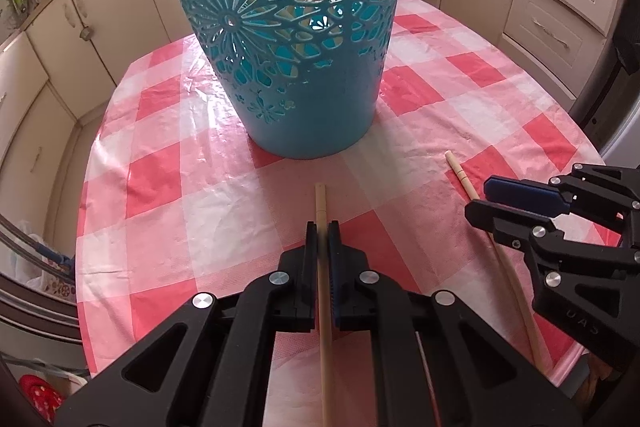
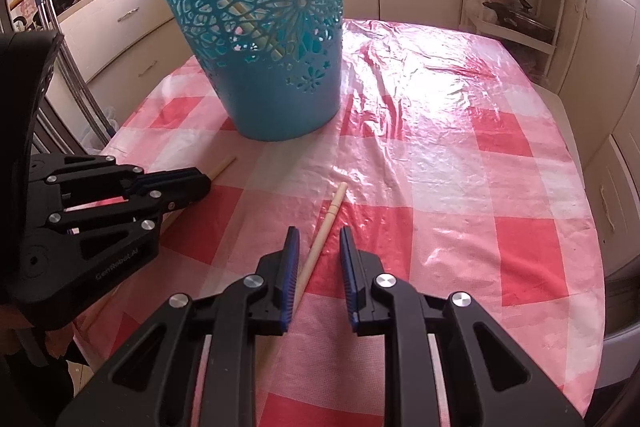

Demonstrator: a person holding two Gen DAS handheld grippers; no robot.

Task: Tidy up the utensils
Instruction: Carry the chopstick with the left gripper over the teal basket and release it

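Item one: my left gripper (image 1: pixel 322 227), jaws clamped on a wooden chopstick (image 1: pixel 321 203) gripped short of its blunt end, the shaft running back between the fingers toward me.

Item two: my right gripper (image 2: pixel 318 239), jaws apart and straddling a second chopstick (image 2: pixel 330 213), which lay flat on the cloth; the pads were not pressing it.

Item three: a teal perforated basket (image 1: pixel 280 27), upright on the table beyond both grippers, with pale sticks showing through its cut-outs in the right wrist view.

Item four: a red-and-white checked tablecloth (image 2: pixel 460 167) under clear plastic, on a table ringed by cream kitchen cabinets (image 1: pixel 100 11).

Step in hand, as I judged it: picking up both chopsticks. Next, the right jaws needed to close squarely on their stick, then both sticks wanted lifting above the basket rim and dropping in.
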